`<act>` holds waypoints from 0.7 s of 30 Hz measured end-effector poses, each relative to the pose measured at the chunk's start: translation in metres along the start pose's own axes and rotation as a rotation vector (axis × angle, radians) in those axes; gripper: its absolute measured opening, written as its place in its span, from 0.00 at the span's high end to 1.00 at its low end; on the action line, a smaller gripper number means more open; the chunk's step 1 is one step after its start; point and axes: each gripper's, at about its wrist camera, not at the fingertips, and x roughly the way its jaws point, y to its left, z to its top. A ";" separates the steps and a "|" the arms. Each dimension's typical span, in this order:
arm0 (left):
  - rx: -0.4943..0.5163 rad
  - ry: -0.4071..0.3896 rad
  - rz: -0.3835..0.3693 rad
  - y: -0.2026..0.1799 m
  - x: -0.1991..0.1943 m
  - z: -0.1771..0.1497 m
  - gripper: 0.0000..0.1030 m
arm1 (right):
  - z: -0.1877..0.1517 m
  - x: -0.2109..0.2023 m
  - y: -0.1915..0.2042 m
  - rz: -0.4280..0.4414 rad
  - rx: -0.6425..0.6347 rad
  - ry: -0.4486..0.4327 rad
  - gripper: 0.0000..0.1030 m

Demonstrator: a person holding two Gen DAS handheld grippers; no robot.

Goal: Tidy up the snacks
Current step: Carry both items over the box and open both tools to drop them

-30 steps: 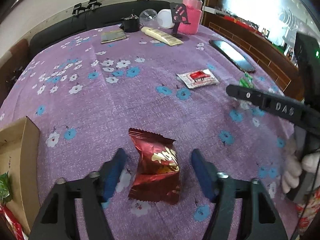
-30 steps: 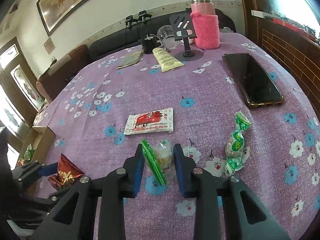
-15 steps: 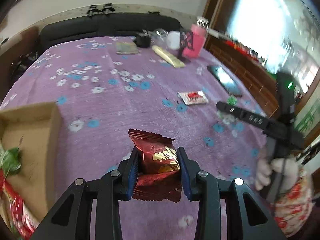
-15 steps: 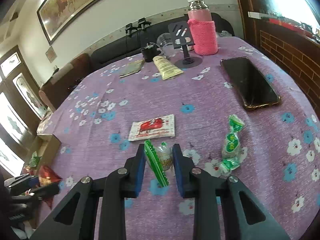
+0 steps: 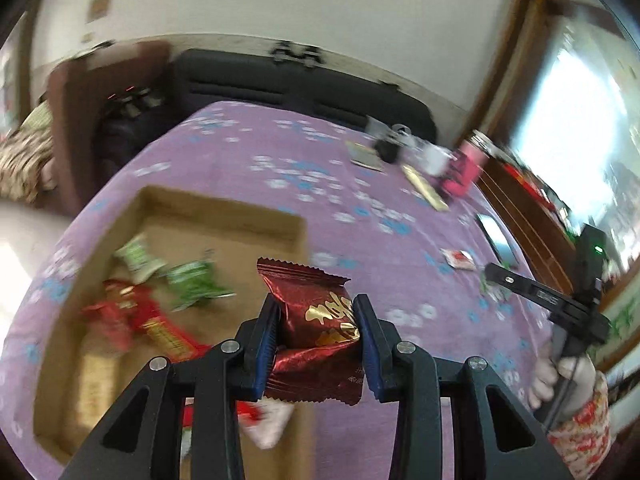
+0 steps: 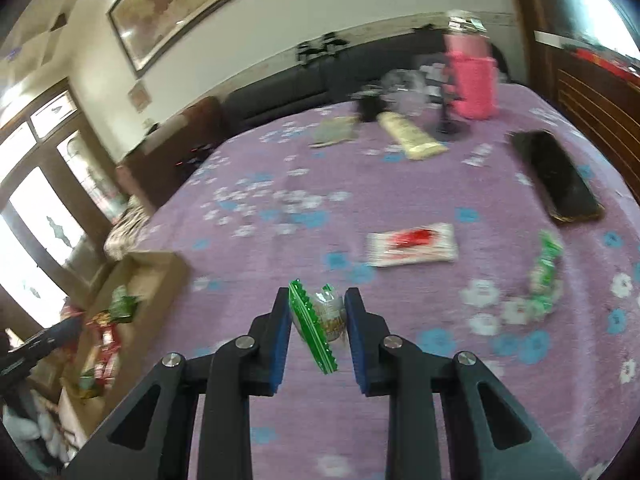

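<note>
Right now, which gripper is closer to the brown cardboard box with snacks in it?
Left. The left gripper, holding the dark red foil snack packet, is over the brown cardboard box. The right gripper, holding a green-edged clear packet, is farther away.

A dark red foil packet (image 5: 316,320) with gold lettering is pinched upright between the left fingers (image 5: 266,336), its serrated top edge rising above them and its crumpled lower end hanging below. A small clear packet with a green serrated edge (image 6: 318,320) is clamped between the right fingers (image 6: 282,332). A cardboard box (image 5: 224,204) is seen ahead and left of the left fingers, with green and red packets inside. A white packet with red print (image 6: 412,244) and a green wrapped snack (image 6: 546,272) are seen lying on the surface ahead and right of the right fingers.
</note>
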 end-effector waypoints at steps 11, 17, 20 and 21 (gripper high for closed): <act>-0.170 0.026 0.010 0.073 0.006 -0.010 0.62 | -0.005 0.048 0.150 0.147 -0.216 0.116 0.75; -0.218 0.067 -0.012 0.089 0.027 -0.001 0.62 | -0.014 0.092 0.202 0.155 -0.285 0.204 0.75; -0.230 0.070 -0.013 0.093 0.034 0.004 0.62 | -0.016 0.110 0.217 0.134 -0.317 0.227 0.75; -0.238 0.071 -0.012 0.095 0.037 0.005 0.62 | -0.017 0.116 0.221 0.125 -0.329 0.235 0.75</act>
